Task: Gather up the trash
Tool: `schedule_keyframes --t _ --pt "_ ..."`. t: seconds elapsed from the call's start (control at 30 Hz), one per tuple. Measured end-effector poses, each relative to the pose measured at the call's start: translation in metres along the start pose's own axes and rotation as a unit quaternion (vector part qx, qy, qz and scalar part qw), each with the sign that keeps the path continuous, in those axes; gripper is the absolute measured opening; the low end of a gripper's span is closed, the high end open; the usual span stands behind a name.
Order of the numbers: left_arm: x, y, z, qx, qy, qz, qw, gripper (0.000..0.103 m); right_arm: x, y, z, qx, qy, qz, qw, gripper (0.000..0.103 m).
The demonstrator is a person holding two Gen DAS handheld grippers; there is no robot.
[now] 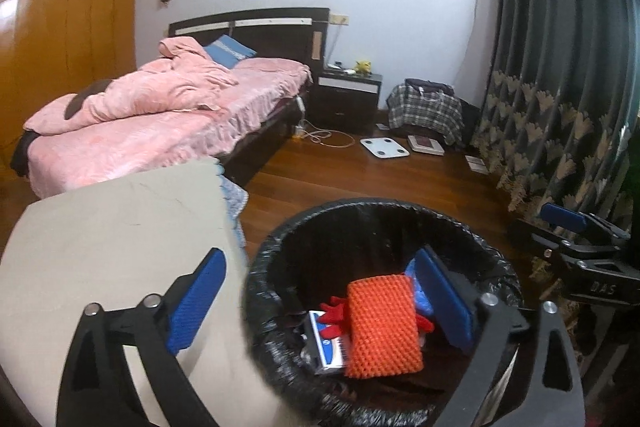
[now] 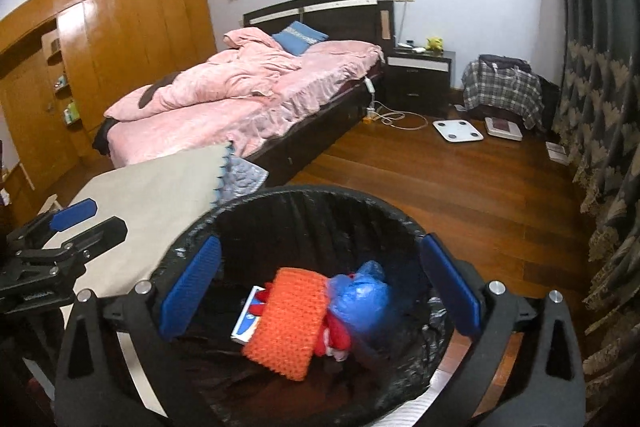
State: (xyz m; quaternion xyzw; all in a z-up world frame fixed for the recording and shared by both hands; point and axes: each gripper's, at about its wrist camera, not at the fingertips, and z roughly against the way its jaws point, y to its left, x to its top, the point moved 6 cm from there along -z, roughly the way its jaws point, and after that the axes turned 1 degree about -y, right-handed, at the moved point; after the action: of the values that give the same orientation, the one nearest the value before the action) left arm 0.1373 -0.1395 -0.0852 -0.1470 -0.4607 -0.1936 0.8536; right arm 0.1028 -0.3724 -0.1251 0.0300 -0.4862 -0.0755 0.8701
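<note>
A round bin lined with a black bag (image 1: 280, 239) (image 2: 248, 203) stands on the wooden floor. Inside lie an orange knitted piece (image 1: 380, 323) (image 2: 288, 323), a red item (image 1: 334, 313), a blue-and-white box (image 1: 328, 343) (image 2: 248, 323) and a crumpled blue plastic bag (image 2: 364, 299). My left gripper (image 1: 320, 299) is open and empty, straddling the bin's left rim. My right gripper (image 2: 320, 291) is open and empty, above the bin's mouth. Each gripper also shows in the other's view, the right (image 1: 576, 227) and the left (image 2: 80, 223).
A beige cloth-covered surface (image 1: 120, 227) (image 2: 160, 195) stands left of the bin. Behind it is a bed with pink bedding (image 1: 152, 115) (image 2: 248, 95), a dark nightstand (image 1: 348, 99), a plaid bag (image 1: 428, 107), scales on the floor (image 1: 384, 147) and dark curtains (image 1: 560, 87) on the right.
</note>
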Motion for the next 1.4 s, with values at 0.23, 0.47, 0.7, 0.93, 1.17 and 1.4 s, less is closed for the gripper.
schedule_keyframes --t 0.23,0.47,0.7,0.93,1.17,1.4 --pt "-0.001 0.016 0.030 0.029 -0.012 0.018 0.9994 0.097 0.010 0.028 0.018 0.028 -0.003 0.013 1.000 0.098" --pt "-0.006 0.028 0.057 0.048 -0.022 0.030 0.9981 0.097 0.015 0.050 0.035 0.042 -0.009 0.026 0.999 0.098" --pt "-0.007 0.034 0.078 0.063 -0.031 0.035 0.9969 0.097 0.015 0.067 0.045 0.050 -0.005 0.032 0.998 0.098" --pt "-0.007 0.038 0.094 0.076 -0.039 0.034 0.9957 0.097 0.015 0.078 0.050 0.048 0.000 0.039 0.998 0.098" --pt "-0.007 0.036 0.102 0.083 -0.044 0.029 0.9951 0.097 0.014 0.085 0.055 0.052 -0.003 0.048 0.997 0.098" --pt "-0.006 0.035 0.105 0.084 -0.047 0.027 0.9950 0.097 0.014 0.088 0.058 0.053 -0.005 0.050 0.997 0.098"
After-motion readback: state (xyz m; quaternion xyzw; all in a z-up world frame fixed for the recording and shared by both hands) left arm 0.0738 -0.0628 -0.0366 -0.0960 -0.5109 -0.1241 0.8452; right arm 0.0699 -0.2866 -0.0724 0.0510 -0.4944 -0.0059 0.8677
